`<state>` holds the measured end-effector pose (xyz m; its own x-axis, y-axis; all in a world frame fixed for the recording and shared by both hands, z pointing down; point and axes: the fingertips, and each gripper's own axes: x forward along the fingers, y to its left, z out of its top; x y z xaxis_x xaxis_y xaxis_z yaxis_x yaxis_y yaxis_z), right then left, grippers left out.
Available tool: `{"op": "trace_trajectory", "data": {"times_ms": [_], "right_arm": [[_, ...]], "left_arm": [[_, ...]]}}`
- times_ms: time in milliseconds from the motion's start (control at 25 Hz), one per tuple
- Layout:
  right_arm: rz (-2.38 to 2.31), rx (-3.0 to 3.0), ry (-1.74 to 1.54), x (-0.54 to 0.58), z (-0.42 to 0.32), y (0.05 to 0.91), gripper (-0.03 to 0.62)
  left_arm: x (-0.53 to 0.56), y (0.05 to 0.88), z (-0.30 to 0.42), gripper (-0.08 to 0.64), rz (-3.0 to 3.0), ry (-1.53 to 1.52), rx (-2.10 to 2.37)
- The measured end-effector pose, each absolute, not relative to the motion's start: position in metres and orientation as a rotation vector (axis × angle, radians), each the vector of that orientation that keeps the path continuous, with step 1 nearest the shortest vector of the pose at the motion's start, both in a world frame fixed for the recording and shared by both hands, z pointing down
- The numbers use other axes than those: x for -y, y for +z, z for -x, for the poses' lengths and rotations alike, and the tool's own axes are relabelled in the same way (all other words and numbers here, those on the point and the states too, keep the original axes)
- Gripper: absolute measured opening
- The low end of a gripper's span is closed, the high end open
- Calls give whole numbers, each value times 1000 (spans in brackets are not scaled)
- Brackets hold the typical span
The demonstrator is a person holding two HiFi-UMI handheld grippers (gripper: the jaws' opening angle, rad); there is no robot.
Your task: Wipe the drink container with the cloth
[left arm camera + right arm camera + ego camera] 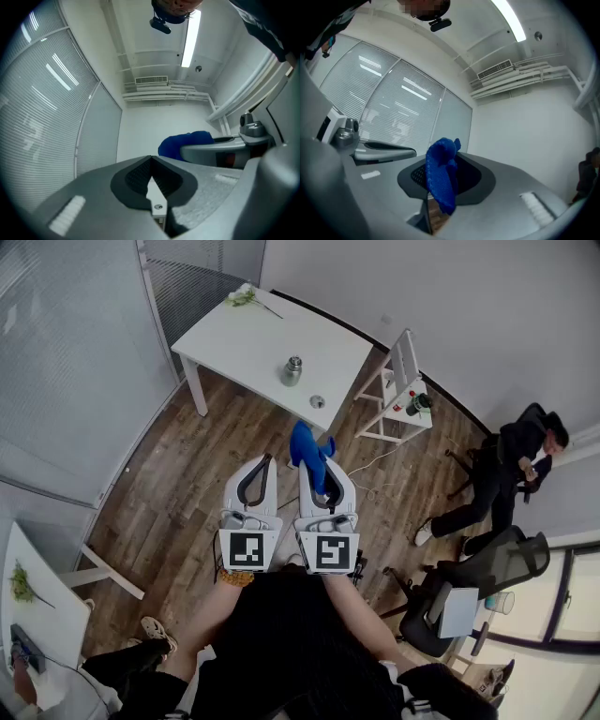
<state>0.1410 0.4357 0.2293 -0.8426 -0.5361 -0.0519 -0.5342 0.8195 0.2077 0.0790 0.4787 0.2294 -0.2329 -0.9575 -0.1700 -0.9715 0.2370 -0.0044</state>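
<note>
The flask point(292, 370) stood upright near the middle of the table point(234, 334), w/ a small round piece point(317, 401), maybe its cap, just beside it toward the table's near edge. It looked like steel, so prob. rigid, smooth and a bit slippery. It would be light if empty and apt to tip or skate under a sideways rub. Best steadied round the body, below the neck, I'd say. The cloth point(440, 176) was soft and limp, pinched at one end, the rest bunched loose past the tips.

The right gripper point(315, 468) was clenched on that cloth. The left gripper point(151, 160) had its jaws pressed together w/ nothing between. Both sat well short of the table, close to the person point(281, 643).

Only the head view showed the table, the flask & the gap to cover. The gripper views pointed up at the ceiling point(154, 61) and blinds point(42, 108), w/ no table in either. They did give the jaw contact the head view couldn't: pads meeting on the left, cloth sandwiched on the right.
</note>
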Motion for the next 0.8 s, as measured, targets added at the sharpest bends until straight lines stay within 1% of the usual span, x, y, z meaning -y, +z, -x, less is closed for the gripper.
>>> {"op": "trace_trajectory", "data": {"times_ms": [200, 360, 520, 600, 800], "right_arm": [[-849, 3011, -194, -436, -128, 238, 118], [-824, 2973, -106, -435, -120, 256, 124], [-874, 2958, -64, -411, -119, 269, 123], [-879, 2959, 7, -398, -114, 280, 124], [-843, 2975, 113, -359, -90, 303, 124]], "left_arm": [[-481, 239, -67, 0, 1895, 149, -2341], [-480, 263, -61, 0, 1956, 115, -2363], [-460, 275, -57, 0, 1988, 69, -2359], [-446, 281, -51, 0, 1985, 29, -2354], [-409, 305, -33, 0, 2004, -74, -2387]]}}
